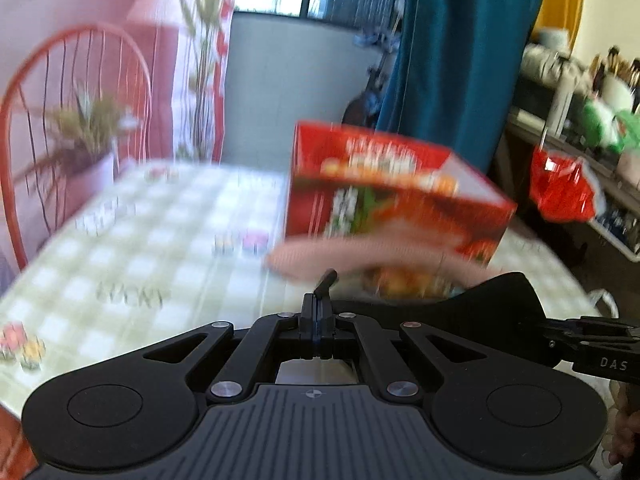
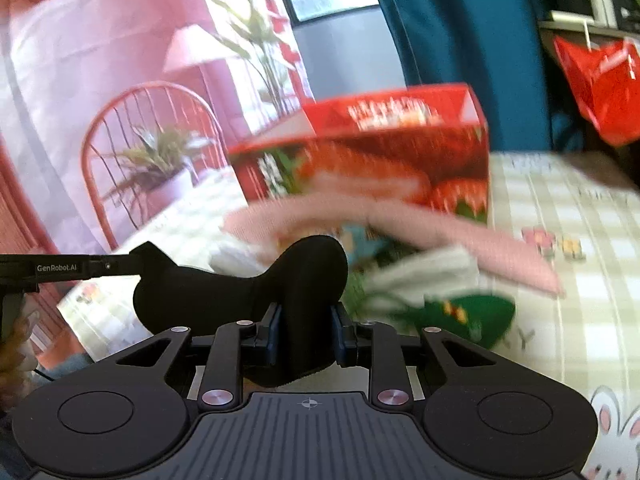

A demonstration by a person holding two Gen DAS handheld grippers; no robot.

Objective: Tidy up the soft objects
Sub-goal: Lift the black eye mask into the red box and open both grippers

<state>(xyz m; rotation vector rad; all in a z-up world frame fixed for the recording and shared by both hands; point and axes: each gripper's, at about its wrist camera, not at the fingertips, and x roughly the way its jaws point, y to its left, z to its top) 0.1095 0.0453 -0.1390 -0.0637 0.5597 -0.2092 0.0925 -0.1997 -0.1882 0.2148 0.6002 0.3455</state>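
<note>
Left wrist view: left tongs (image 1: 319, 304) pressed fully together on a thin black strip; "LUCKY" printed on the checked desk (image 1: 120, 240); "DAS" on the right tongs (image 1: 592, 350). Right wrist view only: "GenRobot.AI" on the left tongs' arm, one green soft item (image 2: 476, 316), and the right tongs (image 2: 306, 334) clamped on one black soft object (image 2: 256, 292). Both views: one red strawberry carton (image 1: 392, 192), lettering blurred, behind one pink cloth (image 2: 400, 232) on the desk.

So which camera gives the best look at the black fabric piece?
The right wrist view: the black fabric piece fills its centre, clamped in the right gripper. The left wrist view shows only part of it, behind the shut left gripper.
</note>
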